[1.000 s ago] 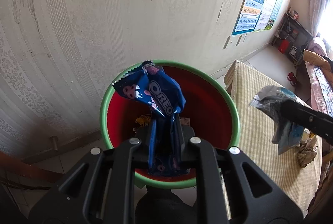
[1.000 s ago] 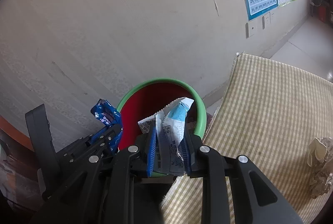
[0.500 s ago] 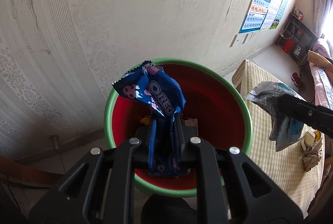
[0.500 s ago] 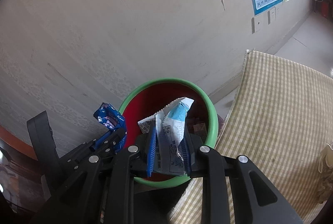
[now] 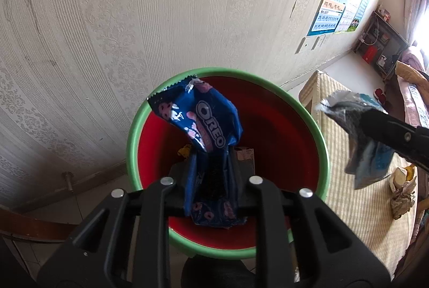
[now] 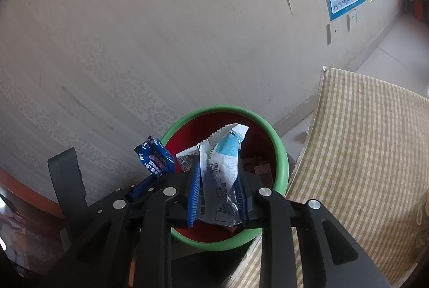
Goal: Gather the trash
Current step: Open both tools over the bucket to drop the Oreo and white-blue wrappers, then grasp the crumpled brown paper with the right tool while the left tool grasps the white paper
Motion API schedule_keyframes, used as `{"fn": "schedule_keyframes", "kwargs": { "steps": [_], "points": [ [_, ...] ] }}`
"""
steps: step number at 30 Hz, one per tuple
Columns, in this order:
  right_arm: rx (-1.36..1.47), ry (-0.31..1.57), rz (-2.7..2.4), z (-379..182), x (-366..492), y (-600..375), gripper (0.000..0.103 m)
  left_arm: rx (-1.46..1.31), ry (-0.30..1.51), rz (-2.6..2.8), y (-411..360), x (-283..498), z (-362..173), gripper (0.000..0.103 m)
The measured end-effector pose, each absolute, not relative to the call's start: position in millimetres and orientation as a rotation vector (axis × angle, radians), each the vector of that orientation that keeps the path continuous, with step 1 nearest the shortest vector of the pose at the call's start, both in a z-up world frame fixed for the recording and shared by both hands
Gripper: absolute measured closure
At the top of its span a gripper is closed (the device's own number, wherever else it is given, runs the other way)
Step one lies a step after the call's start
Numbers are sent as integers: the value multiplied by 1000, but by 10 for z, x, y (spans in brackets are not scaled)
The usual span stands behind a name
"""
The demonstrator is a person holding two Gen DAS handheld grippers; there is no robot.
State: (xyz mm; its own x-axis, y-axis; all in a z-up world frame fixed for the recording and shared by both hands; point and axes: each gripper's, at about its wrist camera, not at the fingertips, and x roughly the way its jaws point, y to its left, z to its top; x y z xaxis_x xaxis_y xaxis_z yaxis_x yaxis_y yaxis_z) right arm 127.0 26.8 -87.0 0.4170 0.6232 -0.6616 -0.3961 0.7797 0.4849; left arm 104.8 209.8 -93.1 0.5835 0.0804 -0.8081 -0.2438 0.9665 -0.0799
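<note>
While both claws hang over the round red bin with the green rim (image 5: 226, 71), each is letting go of its load. Nearest, the left claw (image 5: 210, 175) is spreading its jaws, and the crumpled blue foil Oreo wrapper (image 5: 211, 124) between them looks slack, no longer pinched, directly above the bin's mouth so that it should fall inside. Beside it, toward the bin's right edge, the right claw (image 6: 218, 187) is likewise parting around the white and light-blue plastic snack packet (image 6: 224, 167), which sits loose between the ridged blue pads (image 6: 194, 193) over the bin's near side. Deeper in the bin, scraps of yellow and brown litter (image 5: 241, 154) lie on the bottom. Beyond the bin's right side stretches the checked yellow-green cloth surface (image 6: 362, 148), where crumpled paper waste (image 5: 402, 197) awaits collection.
</note>
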Motion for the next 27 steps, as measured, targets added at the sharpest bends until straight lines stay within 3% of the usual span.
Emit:
{"fn": "schedule_keyframes", "kwargs": {
  "steps": [1, 3, 4, 14, 18, 22, 27],
  "points": [
    [273, 943, 648, -875, 1275, 273, 71, -194, 927, 192, 2103, 1044, -932, 75],
    [279, 927, 647, -881, 1263, 266, 45, -198, 919, 191, 2103, 1033, -928, 42],
    [283, 917, 648, -880, 1255, 251, 40, -200, 912, 188, 2100, 1020, -919, 39],
    [175, 783, 403, -783, 744, -833, 36, -138, 859, 185, 1847, 781, -754, 32],
    [98, 726, 167, -865, 491, -1548, 27, -135, 841, 140, 1589, 683, -676, 31],
    [135, 835, -2, -1243, 511, -2142, 27, -125, 847, 71, 1231, 641, -675, 31],
    [415, 1001, 49, -1787, 610, -2556, 28, -89, 886, -24, 717, 614, -724, 31]
  ]
}}
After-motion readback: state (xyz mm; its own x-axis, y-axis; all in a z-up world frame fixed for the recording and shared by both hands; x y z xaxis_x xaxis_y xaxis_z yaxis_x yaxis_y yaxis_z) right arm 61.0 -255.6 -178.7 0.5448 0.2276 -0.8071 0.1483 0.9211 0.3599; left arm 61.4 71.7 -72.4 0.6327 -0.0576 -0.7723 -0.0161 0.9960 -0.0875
